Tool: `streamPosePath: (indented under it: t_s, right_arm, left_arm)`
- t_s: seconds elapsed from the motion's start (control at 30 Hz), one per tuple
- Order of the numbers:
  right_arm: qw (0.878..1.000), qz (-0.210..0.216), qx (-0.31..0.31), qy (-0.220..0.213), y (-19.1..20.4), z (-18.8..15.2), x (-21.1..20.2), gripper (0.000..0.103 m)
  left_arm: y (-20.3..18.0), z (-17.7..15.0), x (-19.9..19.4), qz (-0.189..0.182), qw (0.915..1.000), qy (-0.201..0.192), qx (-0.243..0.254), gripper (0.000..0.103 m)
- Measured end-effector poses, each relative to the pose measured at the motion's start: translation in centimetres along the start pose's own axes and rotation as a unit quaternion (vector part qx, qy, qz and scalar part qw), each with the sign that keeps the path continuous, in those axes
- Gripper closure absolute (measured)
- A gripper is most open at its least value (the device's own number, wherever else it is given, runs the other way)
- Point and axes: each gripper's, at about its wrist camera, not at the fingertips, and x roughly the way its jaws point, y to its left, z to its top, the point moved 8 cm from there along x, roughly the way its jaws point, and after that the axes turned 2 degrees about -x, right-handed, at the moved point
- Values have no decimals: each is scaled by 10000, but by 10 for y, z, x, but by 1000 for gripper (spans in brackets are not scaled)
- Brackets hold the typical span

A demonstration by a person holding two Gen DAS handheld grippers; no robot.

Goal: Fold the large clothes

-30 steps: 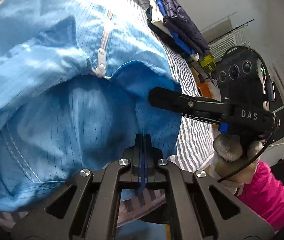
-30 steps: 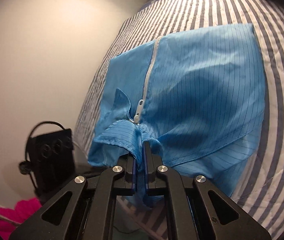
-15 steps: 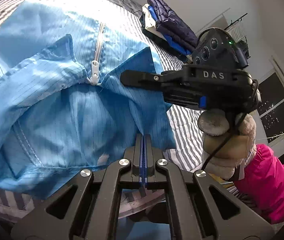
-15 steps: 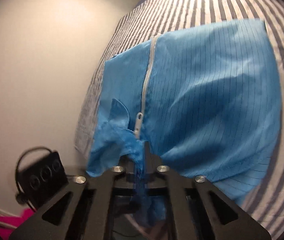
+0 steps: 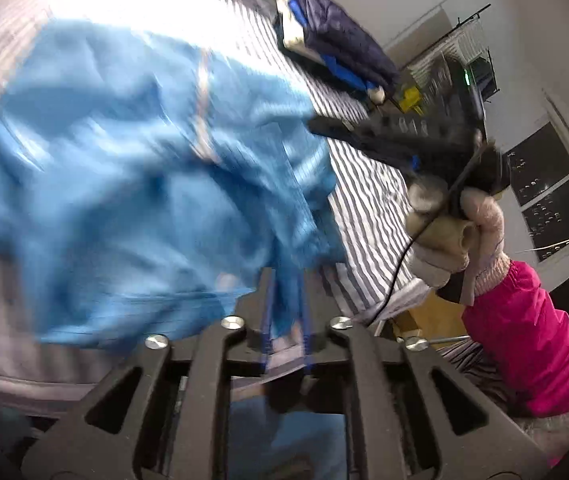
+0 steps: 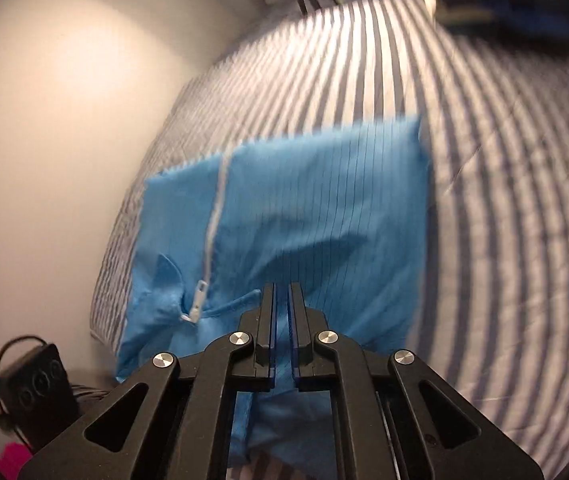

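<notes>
A light blue pinstriped garment [image 5: 136, 184] with a white zipper [image 6: 212, 236] is shown lying on a bed covered by a grey-and-white striped sheet [image 6: 464, 128]; it fills the left and centre of the left wrist view and the centre of the right wrist view. The left claw [image 5: 285, 292], at the lower centre of its frame, has just been opening: a narrow gap is seen between its jaws, with a fold of blue cloth still lying in it. The right claw [image 6: 280, 308] is shown with only a slit between its jaws, blue fabric visible in the slit; whether it is pinched cannot be told. At right in the left wrist view, a gloved hand [image 5: 464, 232] with a pink sleeve [image 5: 532, 340] is seen. Dark folded clothes [image 5: 336, 40] are seen at upper centre.
</notes>
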Motion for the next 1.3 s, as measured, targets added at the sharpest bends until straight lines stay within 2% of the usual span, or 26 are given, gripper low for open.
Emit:
streamPosePath:
  t_s: [0.07,0.1,0.2,0.23,0.33,0.4,0.47,0.6,0.67,0.73,0.8,0.9,1.0,1.13,1.17,1.3]
  right_arm:
    - [9994,-156,-230,-203,0,2,-14,97]
    - [9987,-233,-313,-327,1,3,-20,97]
    - [9959,-421,-463,-652,2,18,-27,97]
    - [9950,-479,-467,-743,3,28,-27,97]
    - [9950,-408,-452,-787,7,54,-23,97]
    - [9946,-481,-573,-724,10,70,-10,97]
    - [9940,-590,-640,-656,13,83,6,97]
    - [9959,-517,-552,-494,12,95,32,97]
    - [9959,-570,-607,-363,10,92,42,97]
    - [9936,-852,-731,-141,3,83,57,97]
    - [9905,-1190,-687,72,-15,70,69,101]
    - [9909,-1230,-453,299,-39,53,75,103]
    - [9903,-1275,-466,282,-47,48,61,103]
    - [9934,-1091,-181,311,-60,40,36,103]
    - [9935,-1095,-174,250,-60,39,27,100]
    - [9952,-908,-258,-271,-52,48,-4,100]
  left_arm:
    - [18,23,-31,278,9993,-251,20,77]
    - [25,33,-41,351,9989,-326,20,77]
    - [56,87,-68,914,9939,-609,129,77]
    - [66,108,-69,1017,9930,-568,190,77]
    - [89,157,-66,1556,9840,-787,363,77]
    - [96,179,-52,1633,9827,-759,439,77]
    - [96,195,-30,1540,9840,-725,534,77]
    - [100,200,22,1608,9826,-291,879,77]
    - [108,197,46,1933,9745,-140,1134,77]
    - [122,194,59,2255,9656,-80,1292,77]
    - [139,184,72,2326,9637,100,1309,77]
    - [139,179,67,2226,9642,60,1440,78]
    - [149,174,52,2258,9655,40,1295,78]
    - [164,162,21,2224,9697,53,1007,78]
    - [166,160,12,2197,9713,-4,908,78]
    - [172,165,-20,1849,9815,-411,284,78]
